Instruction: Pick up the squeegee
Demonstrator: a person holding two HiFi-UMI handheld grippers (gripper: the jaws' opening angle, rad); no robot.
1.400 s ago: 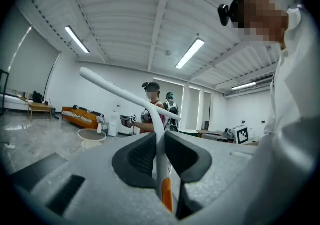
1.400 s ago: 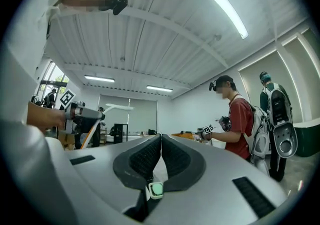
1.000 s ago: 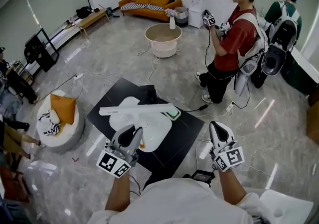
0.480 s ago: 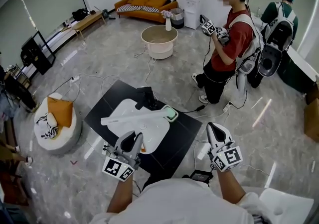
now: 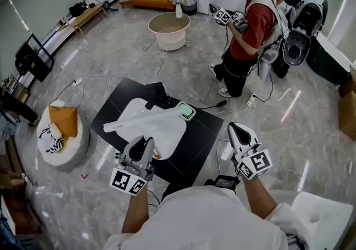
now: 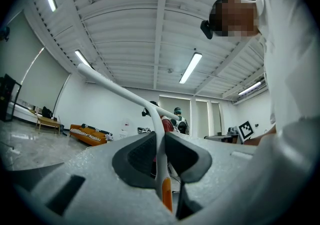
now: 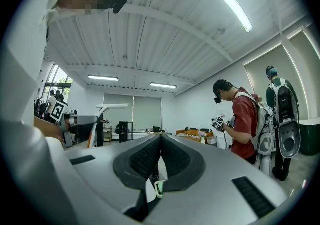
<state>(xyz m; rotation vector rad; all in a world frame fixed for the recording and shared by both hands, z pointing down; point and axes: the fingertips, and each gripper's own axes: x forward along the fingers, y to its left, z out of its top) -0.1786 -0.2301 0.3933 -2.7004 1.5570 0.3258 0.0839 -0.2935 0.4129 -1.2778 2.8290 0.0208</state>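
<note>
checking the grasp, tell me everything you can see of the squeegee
The squeegee is white, slim and T-shaped: a long straight bar on a thin stem with an orange band near its foot, plastic by the look. The left gripper is shut on the stem; the bar stands out beyond the jaws, tilted.

The black table (image 5: 197, 142) has a bare near-right corner, and open floor lies to its right. A white board (image 5: 169, 139) and the raised squeegee (image 5: 144, 119) crowd its middle, and a black device (image 5: 160, 99) sits at its far edge. A cushioned pouf (image 5: 67, 144) stands to its left, and a person in red (image 5: 250, 21) beyond it.
</note>
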